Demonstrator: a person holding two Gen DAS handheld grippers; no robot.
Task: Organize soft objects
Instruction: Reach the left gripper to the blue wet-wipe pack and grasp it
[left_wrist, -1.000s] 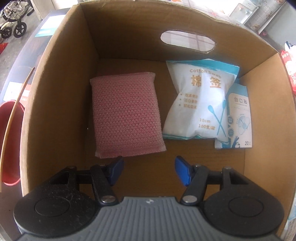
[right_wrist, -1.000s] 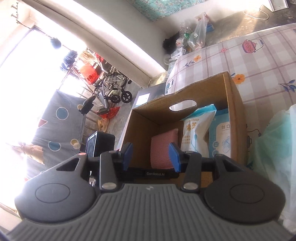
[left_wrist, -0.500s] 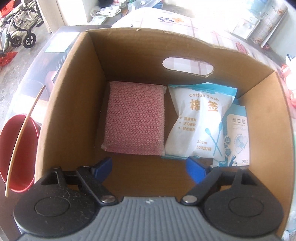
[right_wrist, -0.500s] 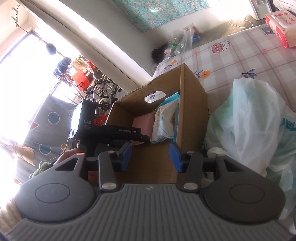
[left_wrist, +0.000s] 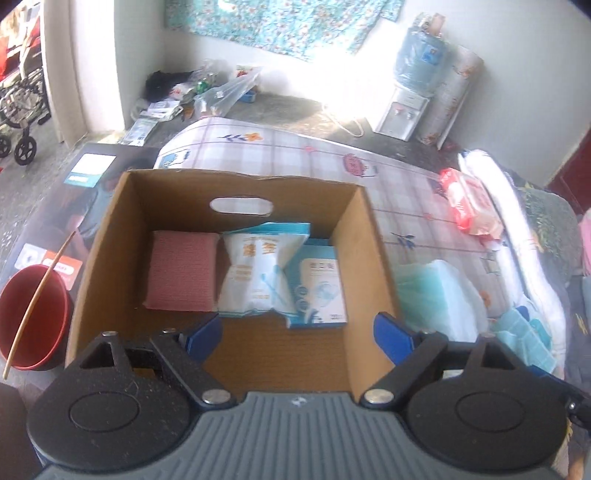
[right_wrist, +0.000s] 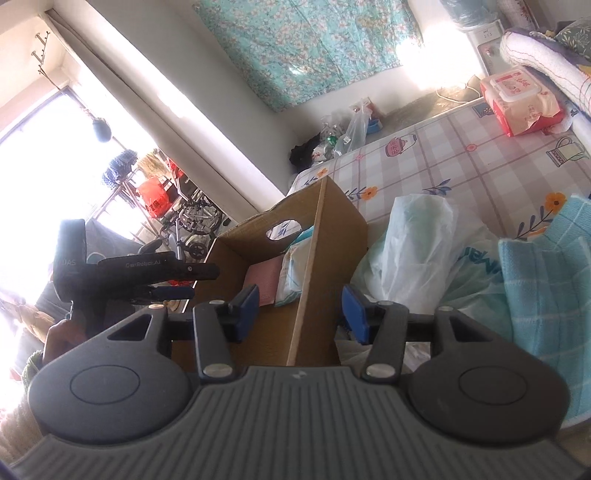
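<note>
We work over the bed (left_wrist: 424, 192), where the cardboard box (left_wrist: 103, 236) sits open so soft goods can lie flat side by side: pink sponge (left_wrist: 181, 273), cotton swab bag (left_wrist: 258, 273), blue packet (left_wrist: 321, 284). Our left gripper (left_wrist: 297, 334) hangs above them, jaws spread wide and empty. Our right gripper (right_wrist: 299, 308) has jaws opening, nothing between them; only its view shows the blue towel (right_wrist: 546, 295) and plastic bag (right_wrist: 417, 251), probably next.

Cardboard box (left_wrist: 110, 236) on a checked cloth (left_wrist: 406, 192) held, left to right, a pink sponge (left_wrist: 181, 273), a cotton-swab bag (left_wrist: 255, 277) and a blue packet (left_wrist: 321, 284). The left gripper (left_wrist: 295, 334) stood wide apart, empty, nearest the viewer. A red bucket (left_wrist: 33, 314) sat left.
</note>
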